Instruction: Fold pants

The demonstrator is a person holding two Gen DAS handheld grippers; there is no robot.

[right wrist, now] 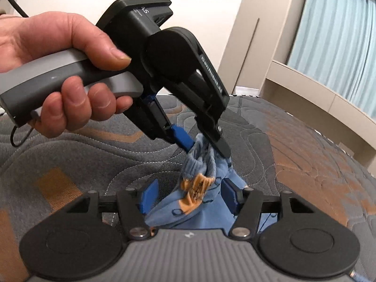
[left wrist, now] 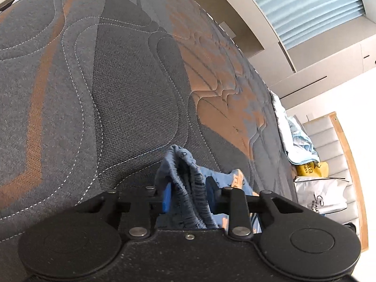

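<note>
1. The left claw (right wrist: 206,145) was clamped on the ribbed waistband of the blue pants (right wrist: 202,202), pinching it from above, gripped by the person's left hand (right wrist: 68,70).
2. In the left wrist view, that waistband bunched right between the left claw's (left wrist: 188,192) blue pads, cloth filling the gap.
3. The right claw (right wrist: 188,197) stood fairly wide, its pads either side of the bunched fabric just below the left claw's grip; whether they pressed the cloth, I couldn't tell.
4. The pants hung crumpled between both claws, above the quilted mattress (right wrist: 293,155), long axis trailing down toward the right claw's body.
5. My read: the right claw was nearer the loose cloth and needed to close on it.
</note>
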